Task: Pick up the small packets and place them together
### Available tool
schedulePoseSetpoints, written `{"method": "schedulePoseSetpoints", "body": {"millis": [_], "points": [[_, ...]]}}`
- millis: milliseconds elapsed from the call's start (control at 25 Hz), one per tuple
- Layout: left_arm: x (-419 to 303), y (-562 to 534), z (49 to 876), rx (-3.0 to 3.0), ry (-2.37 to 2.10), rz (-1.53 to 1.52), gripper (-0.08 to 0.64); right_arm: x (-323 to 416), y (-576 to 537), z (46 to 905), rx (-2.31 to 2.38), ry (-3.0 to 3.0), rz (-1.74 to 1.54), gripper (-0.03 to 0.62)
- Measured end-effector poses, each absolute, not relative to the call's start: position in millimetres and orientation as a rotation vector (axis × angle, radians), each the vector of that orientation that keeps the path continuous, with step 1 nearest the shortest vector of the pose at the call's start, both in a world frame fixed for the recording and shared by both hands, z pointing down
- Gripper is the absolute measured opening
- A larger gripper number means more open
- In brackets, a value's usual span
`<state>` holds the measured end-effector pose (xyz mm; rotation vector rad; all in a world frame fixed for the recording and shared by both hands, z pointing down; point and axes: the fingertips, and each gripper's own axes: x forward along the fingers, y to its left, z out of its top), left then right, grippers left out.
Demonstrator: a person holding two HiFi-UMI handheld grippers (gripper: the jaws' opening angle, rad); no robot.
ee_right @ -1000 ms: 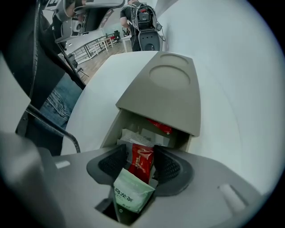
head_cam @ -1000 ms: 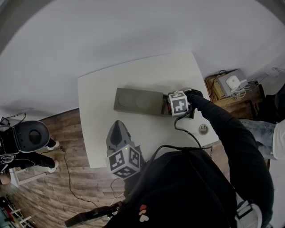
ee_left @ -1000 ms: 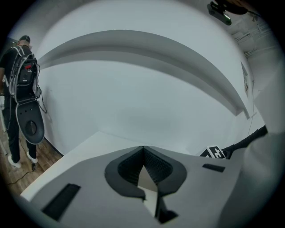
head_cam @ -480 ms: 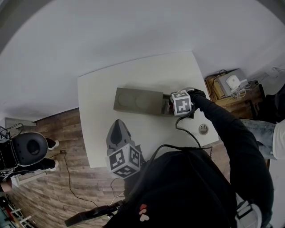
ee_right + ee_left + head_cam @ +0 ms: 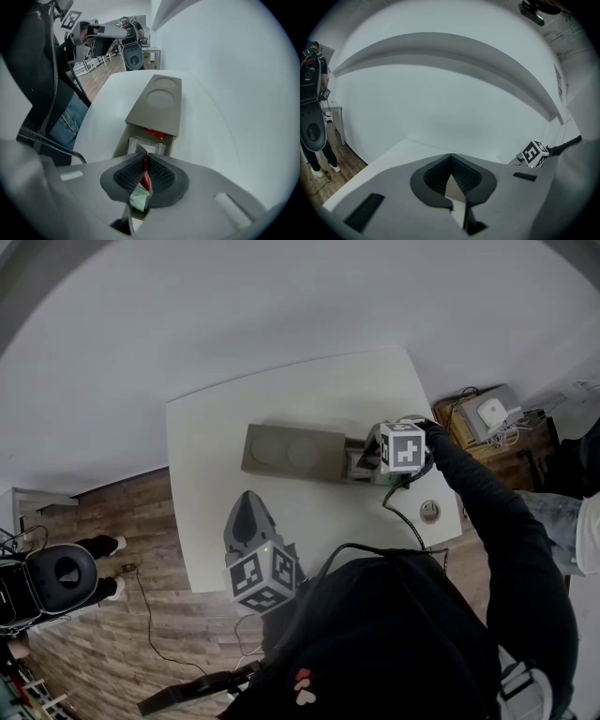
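A grey organiser tray (image 5: 291, 454) with two round recesses lies on the white table (image 5: 281, 399). Its open end compartment (image 5: 145, 140) holds a red packet (image 5: 154, 134) and a white packet (image 5: 140, 146). Just above that compartment my right gripper (image 5: 144, 157) points steeply down. Its jaws have just been closing and are shut on a small red and green packet (image 5: 142, 183). In the head view the right gripper (image 5: 375, 461) sits at the tray's right end under its marker cube. My left gripper (image 5: 249, 512) hovers at the table's near edge, shut and empty (image 5: 451, 159).
A round socket (image 5: 428, 512) is set into the table near its right front corner. A wooden crate with white devices (image 5: 483, 418) stands beyond the table's right edge. A person on a chair (image 5: 56, 573) is on the wood floor at the left.
The right gripper has lifted and shifted right from the tray's end compartment, with a packet now clamped in it. The left gripper has stayed put. The chair at the left has drifted down.
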<state>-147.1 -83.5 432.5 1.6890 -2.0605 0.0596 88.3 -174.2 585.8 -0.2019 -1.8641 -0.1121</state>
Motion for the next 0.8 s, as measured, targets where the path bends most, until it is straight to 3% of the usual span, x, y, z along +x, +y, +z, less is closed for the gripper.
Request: {"method": "schedulePoseSetpoints", "body": {"millis": [360,800], "points": [[-149.3,-82.1,434.0,1.681,-2.068,0.066,0.001,68.2,-198.6,531.7,-0.058,-2.071,-0.050,0.021],[-169.3,-70.0,435.6,1.631,-2.104,0.070,0.000,-47.4,-215.6,488.3,0.004,-2.324,0.023,0.021]]}}
